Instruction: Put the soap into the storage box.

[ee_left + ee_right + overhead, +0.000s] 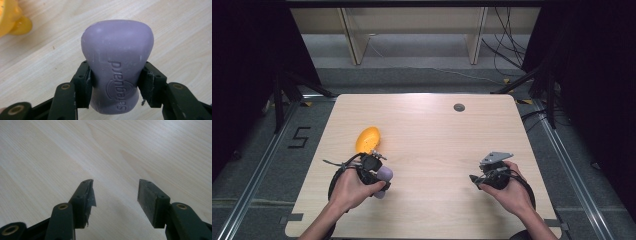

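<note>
Purple soap bar [117, 67] clamped in left gripper [115, 82] — right gripper [115, 195] jaws apart.

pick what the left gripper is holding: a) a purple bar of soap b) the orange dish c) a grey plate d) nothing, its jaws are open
a: in the left gripper view the left gripper has both jaws pressed against the sides of the purple soap bar, while the orange dish sits apart on the table.

Left gripper [115, 82] jaws clamped; right gripper [115, 197] jaws apart, empty.
</note>
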A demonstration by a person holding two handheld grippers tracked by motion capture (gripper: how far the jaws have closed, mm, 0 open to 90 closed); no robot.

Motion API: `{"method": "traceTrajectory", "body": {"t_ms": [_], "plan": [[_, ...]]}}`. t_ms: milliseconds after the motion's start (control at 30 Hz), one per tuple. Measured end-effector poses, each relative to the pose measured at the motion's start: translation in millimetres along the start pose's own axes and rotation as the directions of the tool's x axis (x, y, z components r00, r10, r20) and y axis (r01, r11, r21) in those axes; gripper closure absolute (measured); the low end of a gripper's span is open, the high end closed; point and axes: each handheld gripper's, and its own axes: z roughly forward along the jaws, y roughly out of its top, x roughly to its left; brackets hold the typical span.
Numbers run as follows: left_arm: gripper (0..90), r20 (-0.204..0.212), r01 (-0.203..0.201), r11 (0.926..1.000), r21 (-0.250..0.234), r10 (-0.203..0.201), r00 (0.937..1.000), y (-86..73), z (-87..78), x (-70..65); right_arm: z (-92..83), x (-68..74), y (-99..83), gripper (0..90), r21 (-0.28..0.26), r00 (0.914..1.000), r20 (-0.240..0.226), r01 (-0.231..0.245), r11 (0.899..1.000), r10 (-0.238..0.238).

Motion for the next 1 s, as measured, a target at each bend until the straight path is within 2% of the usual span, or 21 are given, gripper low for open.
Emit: {"method": "traceTrajectory", "body": {"t_ms": [133, 233, 367, 400, 500, 533, 600, 667, 733, 767, 800, 833, 867, 967, 1000], "plan": [[48.6, -0.008, 0.006, 1.0, -0.007, -0.006, 1.0, 2.0, -2.0, 3.3, 0.1, -0.2, 0.0, 46.5, 0.001, 1.0, -0.001, 0.0, 1.0, 0.0], [48.6, -0.018, 0.031, 0.9994, -0.017, -0.031, 0.9994, 4.2, -4.3, 6.9, 0.1, -0.1, 0.0, 46.5, 0.001, 1.0, -0.001, 0.001, 1.0, -0.001], [48.6, -0.022, 0.032, 0.9993, -0.017, -0.033, 0.9992, 6.9, -5.6, 12.0, 0.2, -0.2, 0.0, 46.5, 0.002, 1.0, -0.003, 0.003, 1.0, -0.003], [48.7, -0.018, 0.057, 0.9981, -0.026, -0.057, 0.9982, 7.0, -5.2, 11.7, 0.2, -0.2, 0.0, 46.5, 0.002, 1.0, -0.003, 0.002, 1.0, -0.002], [48.6, -0.023, 0.059, 0.9979, -0.026, -0.059, 0.998, 8.6, -5.6, 13.6, 0.4, -0.2, -0.1, 46.5, 0.002, 1.0, -0.003, 0.003, 1.0, -0.003], [48.6, -0.029, 0.045, 0.9986, -0.028, -0.046, 0.9985, 9.7, -5.9, 16.1, 0.4, -0.1, -0.2, 46.5, 0.0, 1.0, -0.002, 0.002, 1.0, -0.002], [48.6, -0.033, 0.074, 0.9967, -0.033, -0.075, 0.9966, 10.9, -6.8, 17.4, 0.8, -0.3, -0.4, 46.5, -0.003, 1.0, -0.002, 0.005, 1.0, -0.005], [48.6, -0.035, 0.061, 0.9975, -0.036, -0.063, 0.9974, 11.8, -7.4, 20.1, 0.8, -0.4, -0.4, 46.5, -0.002, 1.0, -0.003, 0.006, 1.0, -0.006], [48.6, -0.036, 0.099, 0.9942, -0.043, -0.1, 0.9943, 12.1, -8.4, 19.5, 0.8, -0.3, -0.4, 46.5, -0.002, 1.0, -0.002, 0.005, 1.0, -0.005], [48.6, -0.045, 0.077, 0.9963, -0.04, -0.078, 0.9959, 13.7, -10.2, 22.6, 0.8, -0.3, -0.4, 46.5, -0.002, 1.0, -0.002, 0.005, 1.0, -0.005], [48.6, -0.037, 0.104, 0.9933, -0.051, -0.106, 0.9937, 13.9, -10.1, 22.0, 0.9, -0.3, -0.4, 46.5, -0.002, 1.0, -0.002, 0.005, 1.0, -0.005], [48.6, -0.037, 0.104, 0.9933, -0.051, -0.106, 0.9937, 13.9, -10.1, 22.0, 0.9, -0.3, -0.4, 46.5, -0.002, 1.0, -0.002, 0.005, 1.0, -0.005], [48.6, -0.042, 0.084, 0.9952, -0.05, -0.086, 0.9954, 14.9, -11.2, 24.6, 0.9, -0.3, -0.4, 46.5, -0.002, 1.0, -0.003, 0.005, 1.0, -0.005], [48.6, -0.047, 0.091, 0.9943, -0.055, -0.094, 0.9945, 17.7, -13.8, 27.4, 0.4, -0.3, -0.1, 46.5, 0.001, 1.0, -0.005, 0.003, 1.0, -0.003], [48.6, -0.041, 0.112, 0.9914, -0.068, -0.115, 0.9925, 19.3, -14.7, 28.3, 0.8, -0.4, -0.3, 46.5, 0.001, 1.0, -0.005, 0.007, 1.0, -0.007]]}}
